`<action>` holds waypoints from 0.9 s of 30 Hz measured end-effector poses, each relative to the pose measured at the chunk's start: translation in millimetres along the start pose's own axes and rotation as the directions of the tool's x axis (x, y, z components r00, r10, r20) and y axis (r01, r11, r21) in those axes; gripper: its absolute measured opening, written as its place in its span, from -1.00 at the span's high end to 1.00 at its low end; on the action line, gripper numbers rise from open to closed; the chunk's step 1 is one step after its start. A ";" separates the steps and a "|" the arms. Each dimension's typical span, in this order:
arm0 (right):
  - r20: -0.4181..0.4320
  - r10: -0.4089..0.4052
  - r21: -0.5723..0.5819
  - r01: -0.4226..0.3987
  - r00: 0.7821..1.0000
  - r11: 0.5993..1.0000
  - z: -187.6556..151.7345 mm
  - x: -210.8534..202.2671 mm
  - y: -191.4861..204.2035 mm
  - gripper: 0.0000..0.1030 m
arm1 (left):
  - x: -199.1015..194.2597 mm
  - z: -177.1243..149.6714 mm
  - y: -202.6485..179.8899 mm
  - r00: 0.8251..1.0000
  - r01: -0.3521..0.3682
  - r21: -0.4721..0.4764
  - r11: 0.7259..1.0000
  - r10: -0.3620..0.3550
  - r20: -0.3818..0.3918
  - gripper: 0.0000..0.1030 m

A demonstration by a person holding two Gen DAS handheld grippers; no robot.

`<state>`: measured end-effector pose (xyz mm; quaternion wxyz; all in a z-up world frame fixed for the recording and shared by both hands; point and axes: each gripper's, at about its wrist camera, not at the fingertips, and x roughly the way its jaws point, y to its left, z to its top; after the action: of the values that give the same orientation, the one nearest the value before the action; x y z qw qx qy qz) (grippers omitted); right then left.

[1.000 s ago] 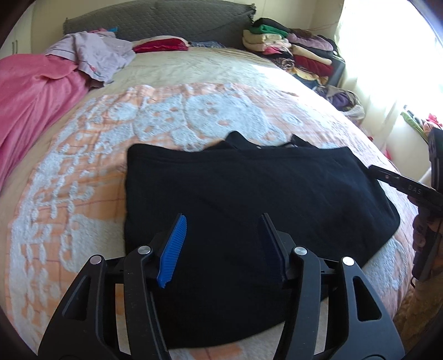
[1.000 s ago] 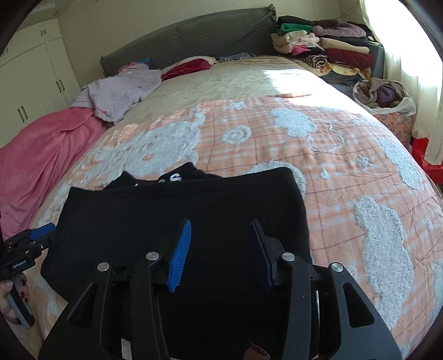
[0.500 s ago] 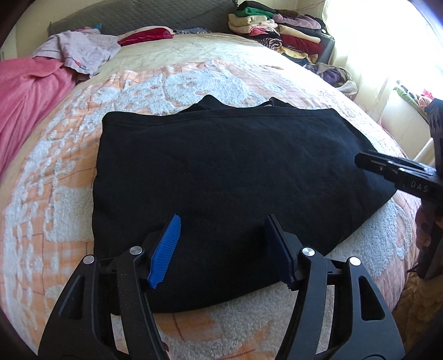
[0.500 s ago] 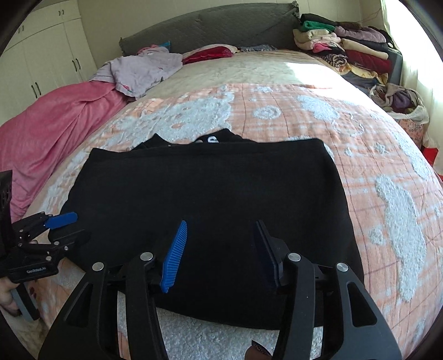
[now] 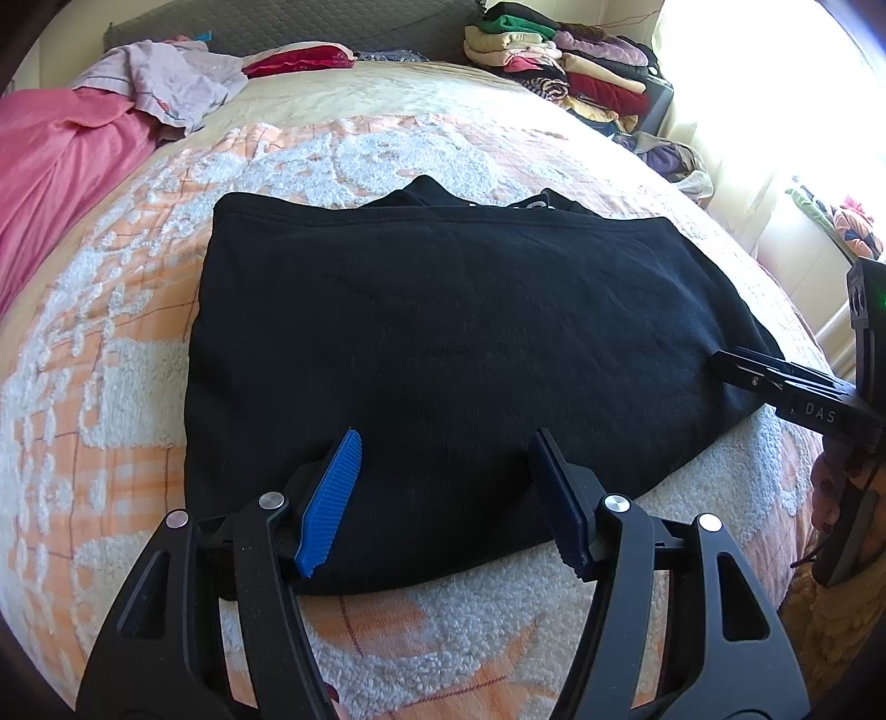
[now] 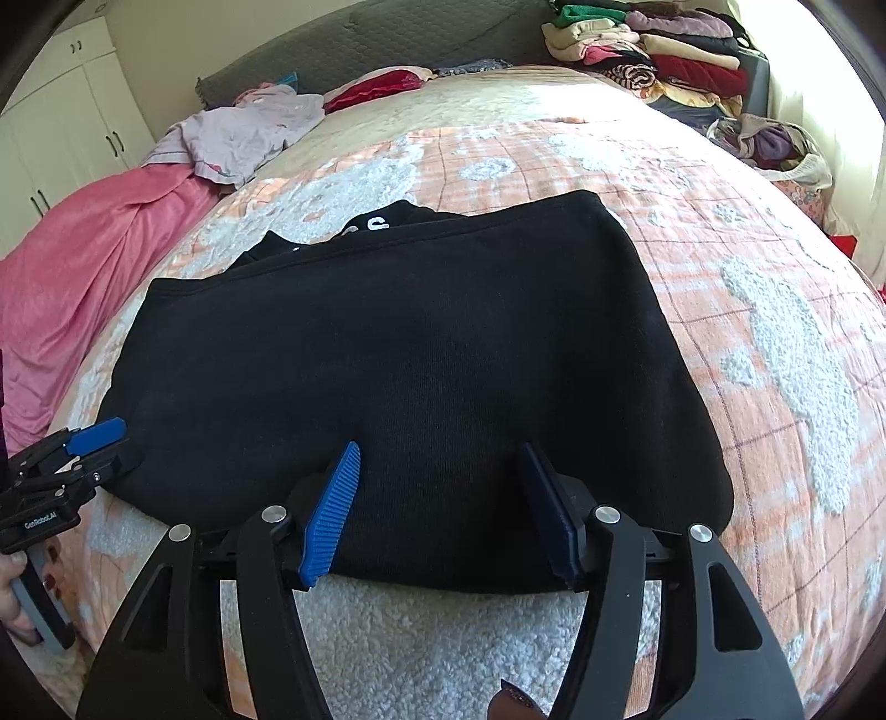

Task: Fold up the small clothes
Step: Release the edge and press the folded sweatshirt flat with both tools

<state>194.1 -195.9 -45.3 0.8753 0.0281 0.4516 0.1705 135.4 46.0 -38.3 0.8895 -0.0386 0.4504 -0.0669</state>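
The black garment [image 5: 454, 354] lay folded flat on the bed, a broad dark slab on the orange-and-white blanket [image 5: 111, 387]. A second layer with white lettering [image 6: 368, 227] peeked out past its far edge. Its near edge ran just ahead of both sets of jaws.

My left gripper [image 5: 446, 487] hung over the near edge of the garment, jaws spread, nothing between the pads; the cloth lay beneath them, and I could not tell whether the tips touched it. My right gripper [image 6: 440, 490] sat likewise over the near edge toward the other side, its jaws opening, nothing pinched between them. Each gripper showed in the other's view at the garment's side edge: the right one beside the right-hand corner in the left view, the left one at the left-hand corner in the right view, fingers of a hand [image 6: 14, 603] wrapped round its handle.

Farther beyond the jaws: a pink blanket [image 6: 94, 249] off to the left, a crumpled lilac garment [image 6: 243, 133] beside it, a red item [image 6: 382, 86] by the grey headboard [image 6: 376, 39]. Beyond and to the right, a stack of folded clothes [image 6: 653, 50], and a bag of clothes [image 6: 775, 147] at the bedside.
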 end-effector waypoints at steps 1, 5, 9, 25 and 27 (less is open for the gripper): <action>0.000 -0.003 -0.001 0.003 1.000 1.000 -0.4 0.0 1.0 -0.15 | -0.3 -0.5 -0.2 1.000 0.000 0.001 1.000 0.000 0.000 -0.06; 0.003 -0.007 0.002 0.007 1.000 1.000 -1.4 -1.3 1.5 -0.16 | -1.4 -1.4 -0.1 1.000 0.005 -0.004 1.000 -0.005 -0.001 -0.06; 0.007 -0.016 0.004 0.016 1.000 1.000 -3.8 -2.8 2.1 -0.19 | -3.7 -2.5 1.5 1.000 0.015 -0.019 1.000 -0.015 -0.002 -0.06; 0.041 -0.004 0.013 0.003 0.999 1.000 -13.1 -14.6 8.4 -0.64 | -19.4 -9.5 1.2 1.000 0.008 -0.023 1.000 -0.008 0.011 -0.21; 0.054 -0.003 0.005 0.003 0.999 1.000 -14.9 -17.4 12.4 -0.75 | -23.4 -9.4 2.1 1.000 0.004 -0.024 1.000 -0.004 0.018 -0.26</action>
<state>169.5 -191.5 -38.0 0.8873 0.0342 0.4283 0.1672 114.4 51.5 -25.5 0.8928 -0.0508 0.4431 -0.0630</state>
